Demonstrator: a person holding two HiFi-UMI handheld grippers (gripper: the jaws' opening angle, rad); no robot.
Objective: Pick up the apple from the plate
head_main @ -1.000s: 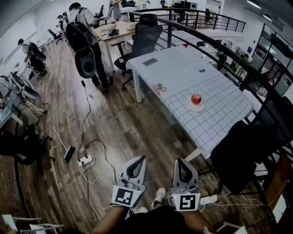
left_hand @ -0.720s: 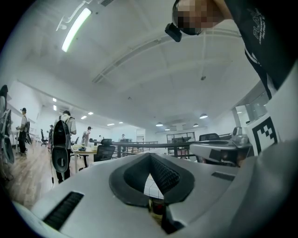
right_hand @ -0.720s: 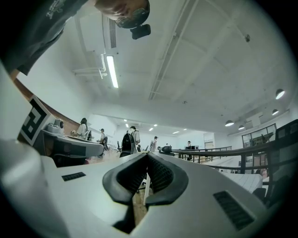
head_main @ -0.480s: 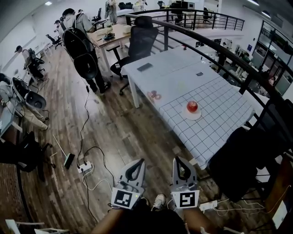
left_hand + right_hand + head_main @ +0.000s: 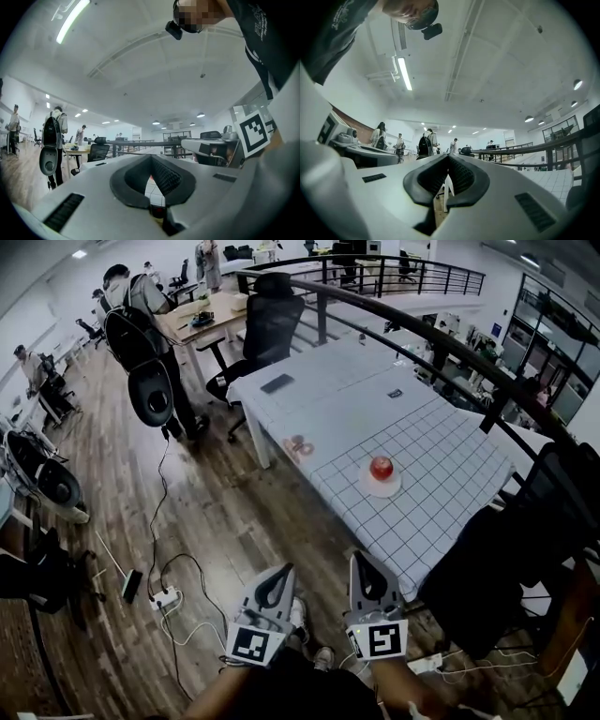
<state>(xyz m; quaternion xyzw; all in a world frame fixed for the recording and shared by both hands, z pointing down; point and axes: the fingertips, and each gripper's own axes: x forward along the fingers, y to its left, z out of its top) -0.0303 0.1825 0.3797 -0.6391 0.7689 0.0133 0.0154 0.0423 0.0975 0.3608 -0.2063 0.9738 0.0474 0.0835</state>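
A red apple (image 5: 381, 467) sits on a small white plate (image 5: 379, 487) on the grid-patterned cloth of a white table (image 5: 441, 474), far ahead of both grippers. Low in the head view, over the wooden floor, my left gripper (image 5: 282, 570) and right gripper (image 5: 359, 559) are side by side, short of the table's near corner. Both are shut with nothing between the jaws. The left gripper view shows the closed tips (image 5: 151, 157) with a sliver of the grid cloth beyond. Past the right gripper's closed tips (image 5: 448, 157) its own view shows a table leg and distant people.
A black chair (image 5: 502, 563) stands at the table's near right side and a dark railing (image 5: 450, 343) runs behind it. A power strip with cables (image 5: 164, 597) lies on the floor to the left. A person with a backpack (image 5: 131, 334) and an office chair (image 5: 267, 320) are beyond.
The table with the apple and plate has drawn nearer and shifted left and down in the head view. Both grippers have advanced toward it, still shut and side by side.
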